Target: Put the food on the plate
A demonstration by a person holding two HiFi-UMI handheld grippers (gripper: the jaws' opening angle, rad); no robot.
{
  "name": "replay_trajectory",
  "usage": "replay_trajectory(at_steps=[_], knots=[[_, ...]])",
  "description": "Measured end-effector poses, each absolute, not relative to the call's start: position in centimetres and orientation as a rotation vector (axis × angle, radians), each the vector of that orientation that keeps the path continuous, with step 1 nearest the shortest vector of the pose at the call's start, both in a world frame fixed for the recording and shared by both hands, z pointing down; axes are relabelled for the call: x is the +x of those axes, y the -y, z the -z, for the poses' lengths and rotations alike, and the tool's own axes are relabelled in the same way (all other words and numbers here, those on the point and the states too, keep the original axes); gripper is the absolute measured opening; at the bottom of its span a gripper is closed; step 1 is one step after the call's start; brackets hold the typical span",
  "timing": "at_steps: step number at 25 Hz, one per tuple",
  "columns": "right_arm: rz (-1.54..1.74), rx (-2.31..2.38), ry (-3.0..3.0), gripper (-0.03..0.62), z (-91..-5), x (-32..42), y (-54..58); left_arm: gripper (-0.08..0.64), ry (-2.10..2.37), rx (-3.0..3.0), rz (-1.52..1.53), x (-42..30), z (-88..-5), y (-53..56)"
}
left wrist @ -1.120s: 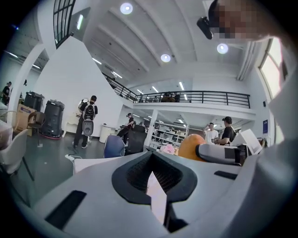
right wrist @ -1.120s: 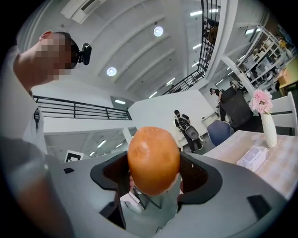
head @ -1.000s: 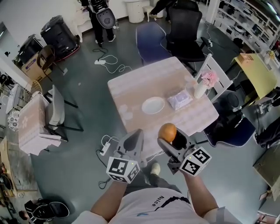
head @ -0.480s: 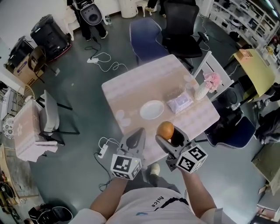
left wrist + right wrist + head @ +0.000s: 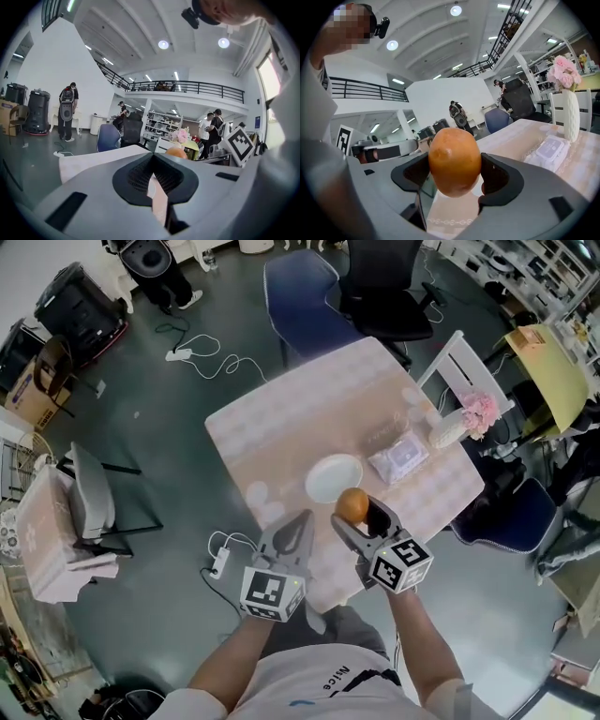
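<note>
The right gripper (image 5: pixel 364 514) is clenching a round orange-brown food (image 5: pixel 352 505) between its two jaws. In the right gripper view the food (image 5: pixel 454 161) is sitting between both dark pads, which are pressing on its sides. In the head view the food is showing over the near part of the table (image 5: pixel 281 432), just beside the near rim of the white plate (image 5: pixel 333 477). The plate is lying flat and is showing only its bare white surface. The left gripper (image 5: pixel 296 527) is hanging over the near table edge, its jaws closed together on nothing. A clear plastic packet (image 5: pixel 399 458) is lying right of the plate. Farther right, a white vase (image 5: pixel 448 432) is holding pink flowers (image 5: pixel 480 411).
</note>
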State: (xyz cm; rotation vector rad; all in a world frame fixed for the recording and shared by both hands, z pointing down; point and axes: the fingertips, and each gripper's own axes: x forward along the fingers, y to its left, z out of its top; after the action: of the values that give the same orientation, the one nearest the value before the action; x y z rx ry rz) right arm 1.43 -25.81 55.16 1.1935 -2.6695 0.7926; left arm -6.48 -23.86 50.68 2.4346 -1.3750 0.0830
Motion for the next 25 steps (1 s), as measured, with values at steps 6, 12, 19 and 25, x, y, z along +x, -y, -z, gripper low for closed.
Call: replay_trajectory(at_steps=[6,12,19,25], knots=[[-0.738,1.190,2.544,0.308,-61.4,-0.1,28.8,0.006,1.334,2.414,-0.107,-7.7,-54.9,26.2],[-0.690,1.166,2.402,0.308,-67.0,-0.9,30.5,0.006,1.290,2.410,-0.118,-8.0,-57.9,27.7],[-0.636,1.113,2.270,0.308,-71.3,-1.8,32.1,0.006,1.265,2.405,-0.116,-8.3,-59.8,28.8],[-0.623,1.068,2.213,0.308,-72.9,-1.8,33.5,0.006,1.261,2.397,-0.118,-8.5,-60.7,29.4]])
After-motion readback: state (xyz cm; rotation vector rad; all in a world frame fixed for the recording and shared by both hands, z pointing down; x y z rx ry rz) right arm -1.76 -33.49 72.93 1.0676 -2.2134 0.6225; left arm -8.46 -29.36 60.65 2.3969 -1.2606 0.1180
